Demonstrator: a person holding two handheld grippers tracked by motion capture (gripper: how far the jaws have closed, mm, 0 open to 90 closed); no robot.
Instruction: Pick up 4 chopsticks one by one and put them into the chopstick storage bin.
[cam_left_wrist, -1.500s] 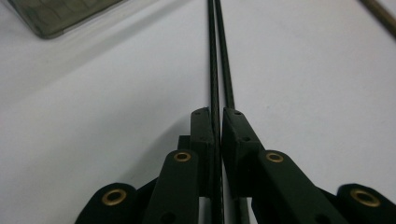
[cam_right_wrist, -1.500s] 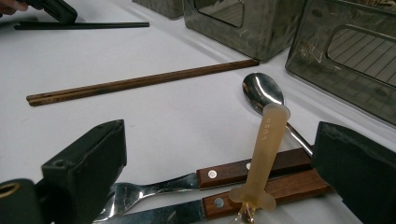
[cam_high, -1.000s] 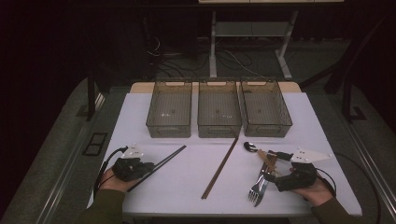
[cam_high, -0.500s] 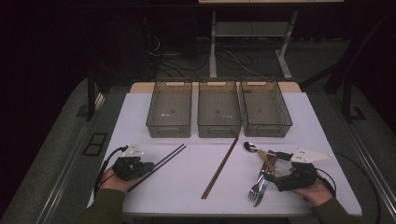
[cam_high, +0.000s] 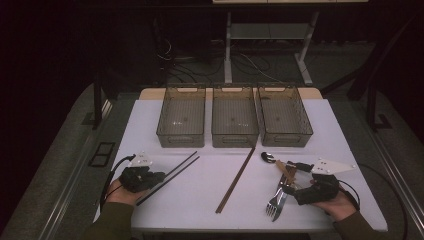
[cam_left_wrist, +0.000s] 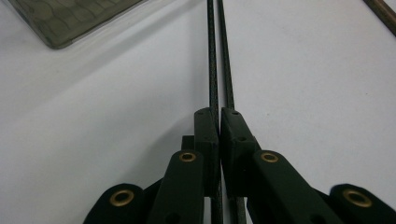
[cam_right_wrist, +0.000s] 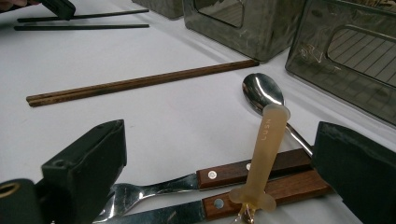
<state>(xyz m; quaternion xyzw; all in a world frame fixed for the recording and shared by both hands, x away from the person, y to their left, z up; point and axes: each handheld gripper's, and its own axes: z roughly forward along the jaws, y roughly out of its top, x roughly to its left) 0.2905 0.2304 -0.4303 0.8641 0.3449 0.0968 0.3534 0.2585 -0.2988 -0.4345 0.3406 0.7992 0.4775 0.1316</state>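
A pair of black chopsticks (cam_high: 181, 166) lies slanted at the table's left. My left gripper (cam_high: 152, 176) rests over their near half. In the left gripper view its jaws (cam_left_wrist: 219, 114) are pressed together, and the black chopsticks (cam_left_wrist: 215, 56) run on beneath them; I cannot tell whether they are pinched. At the right, my right gripper (cam_high: 290, 189) stands open. It (cam_right_wrist: 219, 177) straddles two wooden-handled forks (cam_right_wrist: 285, 164) and a beige-handled utensil (cam_right_wrist: 265, 144) lying across them. A steel spoon (cam_right_wrist: 261, 91) lies just beyond.
Three smoky plastic bins (cam_high: 181, 137), (cam_high: 234, 139), (cam_high: 285, 137) line the table's back. A pair of brown chopsticks (cam_high: 236, 180) lies slanted in the middle, between the two grippers. The white table (cam_high: 210, 200) ends just in front of both hands.
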